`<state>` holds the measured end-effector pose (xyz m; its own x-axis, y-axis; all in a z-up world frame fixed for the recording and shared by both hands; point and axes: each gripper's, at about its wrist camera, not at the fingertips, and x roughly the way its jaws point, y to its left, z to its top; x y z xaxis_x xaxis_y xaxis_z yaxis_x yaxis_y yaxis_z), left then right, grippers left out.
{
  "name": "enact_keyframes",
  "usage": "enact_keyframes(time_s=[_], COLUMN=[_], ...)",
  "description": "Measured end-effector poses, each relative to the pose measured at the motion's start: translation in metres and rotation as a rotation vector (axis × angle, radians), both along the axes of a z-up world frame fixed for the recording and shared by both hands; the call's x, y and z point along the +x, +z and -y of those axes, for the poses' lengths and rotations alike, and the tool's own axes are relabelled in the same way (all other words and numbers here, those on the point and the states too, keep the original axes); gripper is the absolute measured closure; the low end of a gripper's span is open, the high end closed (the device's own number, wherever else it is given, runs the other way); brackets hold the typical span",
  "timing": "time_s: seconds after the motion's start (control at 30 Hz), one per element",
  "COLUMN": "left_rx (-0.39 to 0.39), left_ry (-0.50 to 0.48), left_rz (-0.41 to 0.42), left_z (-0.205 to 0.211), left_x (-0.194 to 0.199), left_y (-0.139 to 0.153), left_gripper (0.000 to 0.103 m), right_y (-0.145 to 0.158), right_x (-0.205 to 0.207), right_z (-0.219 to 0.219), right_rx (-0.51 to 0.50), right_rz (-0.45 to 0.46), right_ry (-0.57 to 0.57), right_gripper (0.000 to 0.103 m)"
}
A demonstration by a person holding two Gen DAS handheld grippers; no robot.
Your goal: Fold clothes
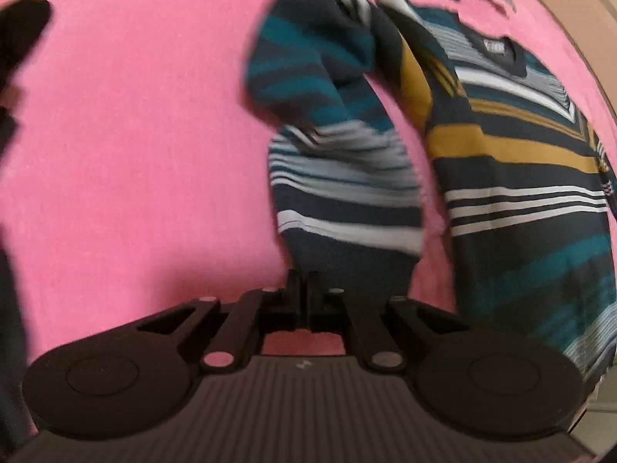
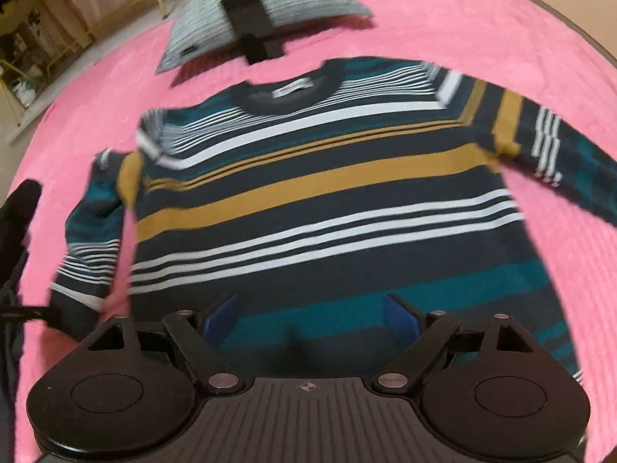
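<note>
A striped sweater [image 2: 327, 200] in navy, teal, mustard and white lies flat on the pink bed cover [image 2: 462, 19], collar away from me. In the right wrist view my right gripper [image 2: 310, 316] hangs open over its hem, the blue pads [image 2: 401, 316] wide apart with nothing between them. In the left wrist view the sweater's body [image 1: 520, 200] is at the right and one sleeve [image 1: 339, 177] runs down toward me. My left gripper [image 1: 304, 281] is shut, its black fingertips meeting at the dark cuff's corner and apparently pinching it.
A grey striped cushion-like bundle [image 2: 308, 4] lies beyond the collar with a black block [image 2: 250, 23] on it. Dark cloth [image 2: 19, 208] sits at the bed's left edge, also seen as a dark cloth [image 1: 23, 27]. Floor and gold-legged furniture [image 2: 50, 38] are at upper left.
</note>
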<state>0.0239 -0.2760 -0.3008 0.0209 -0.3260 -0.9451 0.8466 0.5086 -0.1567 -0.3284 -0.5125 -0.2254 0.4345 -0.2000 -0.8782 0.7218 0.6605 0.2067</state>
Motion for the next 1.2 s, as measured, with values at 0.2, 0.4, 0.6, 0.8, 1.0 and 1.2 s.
enact_keyframes(time_s=[0.2, 0.4, 0.6, 0.8, 1.0, 1.2], left_rx=[0.192, 0.215, 0.144, 0.075, 0.156, 0.092], left_ry=[0.013, -0.04, 0.075, 0.171, 0.237, 0.143], left_rz=[0.336, 0.357, 0.093, -0.172, -0.017, 0.051], left_z=[-0.102, -0.125, -0.141, -0.167, -0.176, -0.174], left_x=[0.091, 0.112, 0.124, 0.133, 0.137, 0.091], left_y=[0.081, 0.082, 0.077, 0.095, 0.073, 0.063], left_gripper=[0.102, 0.101, 0.102, 0.101, 0.088, 0.07], right_y=[0.014, 0.01, 0.012, 0.011, 0.008, -0.003], right_x=[0.048, 0.077, 0.077, 0.069, 0.079, 0.082], right_z=[-0.034, -0.047, -0.052, -0.056, -0.072, -0.092], right_rx=[-0.004, 0.021, 0.014, 0.025, 0.026, 0.055], right_rz=[0.005, -0.008, -0.034, -0.053, -0.043, -0.07], right_ry=[0.096, 0.143, 0.17, 0.155, 0.205, 0.261], right_gripper=[0.018, 0.018, 0.018, 0.018, 0.018, 0.017])
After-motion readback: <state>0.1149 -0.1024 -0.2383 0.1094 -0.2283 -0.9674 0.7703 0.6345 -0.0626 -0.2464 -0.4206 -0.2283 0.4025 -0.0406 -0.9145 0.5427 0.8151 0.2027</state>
